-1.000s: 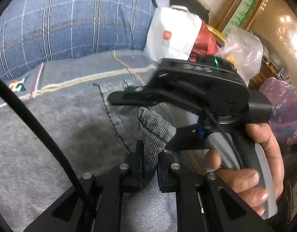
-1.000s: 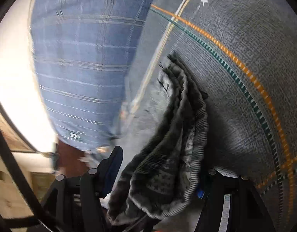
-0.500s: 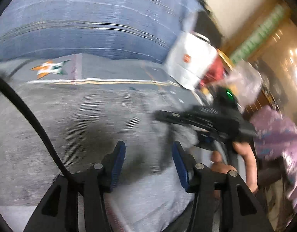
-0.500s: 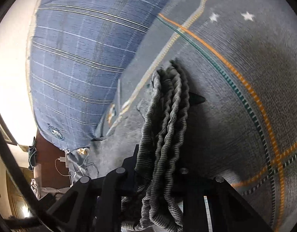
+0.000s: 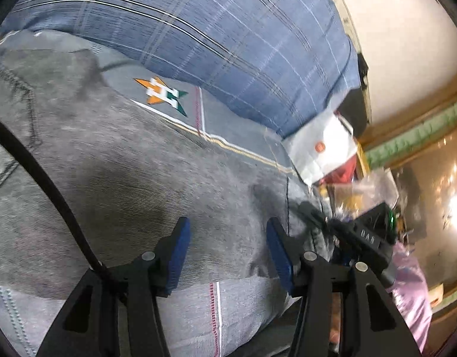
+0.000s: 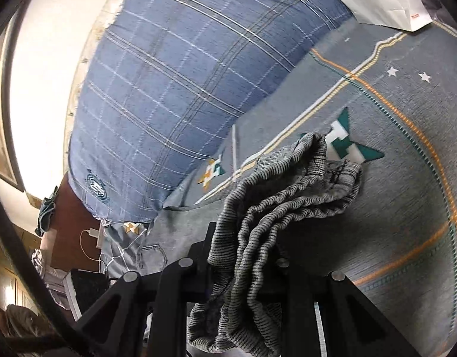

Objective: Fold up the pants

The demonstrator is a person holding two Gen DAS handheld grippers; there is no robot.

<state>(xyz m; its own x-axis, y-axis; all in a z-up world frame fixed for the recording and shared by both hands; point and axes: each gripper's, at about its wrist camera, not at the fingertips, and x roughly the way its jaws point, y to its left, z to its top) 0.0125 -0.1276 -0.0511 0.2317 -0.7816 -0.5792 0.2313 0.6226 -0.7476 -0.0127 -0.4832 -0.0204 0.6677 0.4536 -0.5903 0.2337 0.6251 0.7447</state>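
Pants: grey ribbed-knit pants [image 6: 276,226] lie spread on the patterned bed cover, their elastic waistband gathered into thick ruffles and lifted clear of the surface in the right wrist view; in the left wrist view the flat grey cloth [image 5: 139,184] runs under and ahead of the left fingers.
Right gripper: the right gripper [image 6: 243,255] is clamped on the bunched waistband. A second ago its fingers stood apart around the loose cloth; they have since closed, and the bundle now rides higher above the cover.
Left gripper: the left gripper [image 5: 225,250] stands about half open with nothing between its blue pads. A second ago it pinched a fold of the knit; it has let go and swung sideways, so it now hangs over flat cloth.
Handover: the waistband has passed from the left fingers to the right, which appears to free the left to take a second hold.
Next need, as a judgement: a grip farther along the pants, so both ends can be carried over together.
Risk: the thick gathered bundle could slip or shed a layer from the right fingers.
Bed cover: grey-blue bed cover [image 6: 406,178] with star motifs.
Beyond: blue plaid pillow [image 6: 183,89]; white paper bag [image 5: 323,148].
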